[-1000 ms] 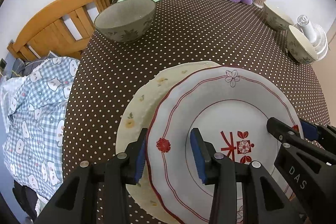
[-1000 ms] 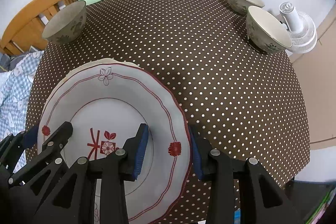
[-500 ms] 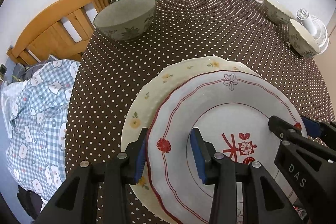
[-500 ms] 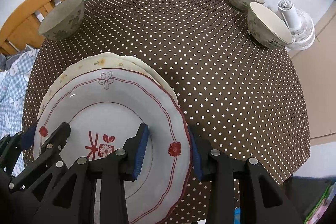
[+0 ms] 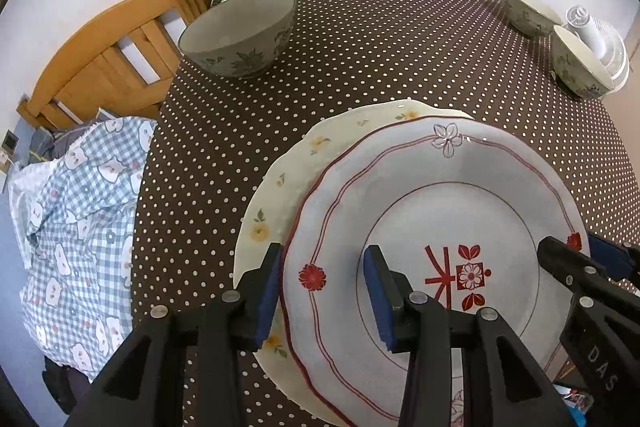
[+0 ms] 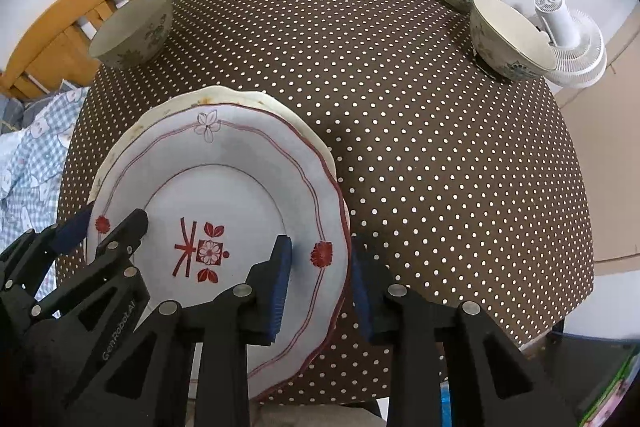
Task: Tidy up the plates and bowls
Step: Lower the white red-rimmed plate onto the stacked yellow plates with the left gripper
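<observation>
- Straddling the red-trimmed plate (image 5: 440,219) at opposite rims: left gripper (image 5: 322,297) part-open at nine o'clock, right gripper (image 6: 320,277) closing at three.
- Resting atop the cream plate (image 5: 280,195), near table edge.
- Likely stiff, glazed, slippery, breakable; best pinched by the rim.

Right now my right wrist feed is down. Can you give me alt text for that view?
The right gripper straddles the right rim of a red-trimmed white plate, its jaws closing on it, while the left gripper sits at the opposite rim. The plate sits over a cream floral plate on a brown polka-dot tablecloth. Three bowls, two fans, a jar and a purple plush sit farther back.
</observation>
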`<state>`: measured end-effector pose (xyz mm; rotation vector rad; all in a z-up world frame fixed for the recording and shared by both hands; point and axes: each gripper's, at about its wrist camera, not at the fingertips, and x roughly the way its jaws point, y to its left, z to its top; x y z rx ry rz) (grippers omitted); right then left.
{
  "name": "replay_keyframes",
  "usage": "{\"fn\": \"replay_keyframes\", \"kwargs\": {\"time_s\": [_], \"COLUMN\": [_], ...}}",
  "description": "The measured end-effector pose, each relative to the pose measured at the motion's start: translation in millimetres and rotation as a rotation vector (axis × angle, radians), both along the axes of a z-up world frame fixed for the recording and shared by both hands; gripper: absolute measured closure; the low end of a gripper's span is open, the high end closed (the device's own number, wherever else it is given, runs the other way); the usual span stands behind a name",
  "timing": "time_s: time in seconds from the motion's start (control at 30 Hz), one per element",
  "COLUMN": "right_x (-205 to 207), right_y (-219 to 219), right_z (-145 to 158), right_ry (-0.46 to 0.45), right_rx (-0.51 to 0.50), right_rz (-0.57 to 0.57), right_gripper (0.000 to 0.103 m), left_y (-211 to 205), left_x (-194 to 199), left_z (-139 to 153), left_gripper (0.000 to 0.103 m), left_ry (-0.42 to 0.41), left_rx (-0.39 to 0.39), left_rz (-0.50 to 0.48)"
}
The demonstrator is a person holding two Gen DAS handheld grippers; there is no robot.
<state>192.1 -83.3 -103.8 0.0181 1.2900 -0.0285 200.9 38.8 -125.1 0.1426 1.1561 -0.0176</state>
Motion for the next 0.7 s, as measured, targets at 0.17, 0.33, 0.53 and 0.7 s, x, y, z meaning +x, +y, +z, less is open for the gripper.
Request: {"fn": "replay_keyframes", "kwargs": {"time_s": [0.17, 0.33, 0.53, 0.7], "right_x": [3.6, 10.0, 12.3, 13.8], "right_y": [8.3, 9.6, 15.5, 18.3], "right_z": [2.3, -1.3, -5.3, -7.0], "right_ry": [-0.016, -0.007, -0.002, -0.003], "right_rx": [-0.017, 0.0, 0.015, -0.005], "right_rz": [0.018, 0.011, 0.009, 0.004], "right_gripper": [0.076, 0.076, 0.075, 0.072], "left_y": [0.9, 3.4, 9.1, 10.2], "left_x": [-3.4, -5.7, -6.8, -7.9], "left_z": [1.3, 3.2, 5.5, 6.3], "left_gripper": [0.061, 0.061, 0.061, 0.059], "left_ry": [-0.005, -0.007, -0.007, -0.003], "left_rx": [0.012, 0.006, -0.001, -0.019], "left_rz": [-0.008, -0.012, -0.013, -0.022]}}
